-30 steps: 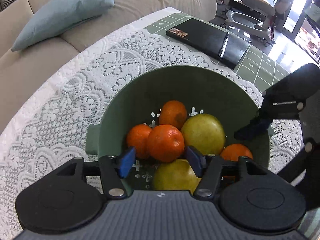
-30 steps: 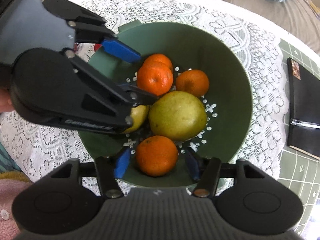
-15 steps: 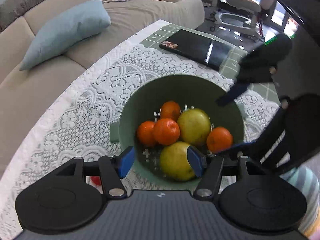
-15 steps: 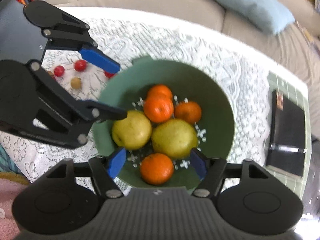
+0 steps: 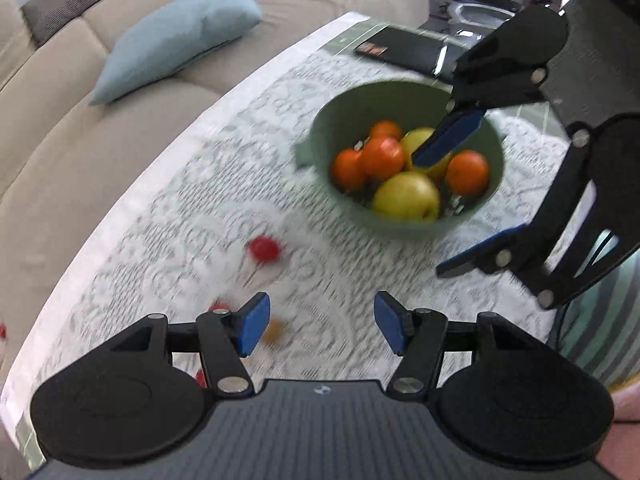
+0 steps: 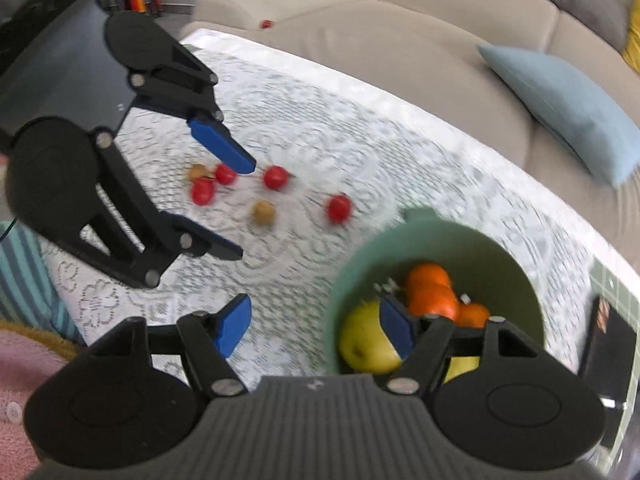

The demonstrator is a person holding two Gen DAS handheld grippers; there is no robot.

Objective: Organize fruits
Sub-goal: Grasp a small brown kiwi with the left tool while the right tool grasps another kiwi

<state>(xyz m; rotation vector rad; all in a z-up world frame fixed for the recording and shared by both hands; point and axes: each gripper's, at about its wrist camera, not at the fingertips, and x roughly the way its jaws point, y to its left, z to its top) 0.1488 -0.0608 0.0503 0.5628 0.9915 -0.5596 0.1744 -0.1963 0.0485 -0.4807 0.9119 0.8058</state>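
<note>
A green bowl (image 5: 344, 120) on the lace tablecloth holds several oranges (image 5: 382, 156) and two yellow-green fruits (image 5: 406, 196); it also shows in the right wrist view (image 6: 400, 240). Small red fruits (image 6: 275, 177) and tan ones (image 6: 263, 212) lie loose on the cloth to the bowl's left; one red fruit (image 5: 263, 249) shows in the left wrist view. My left gripper (image 5: 318, 328) is open and empty above the cloth, near the loose fruits. My right gripper (image 6: 314, 330) is open and empty at the bowl's near-left rim.
A black notebook (image 5: 400, 50) lies on a green grid mat beyond the bowl. A beige sofa with a light blue cushion (image 5: 176, 36) curves along the table's far edge. A striped cloth (image 6: 20, 280) hangs at the near side.
Both grippers have pulled back and up from the bowl and swung left toward the loose small fruits. The view is blurred by motion. Both stay open and empty.
</note>
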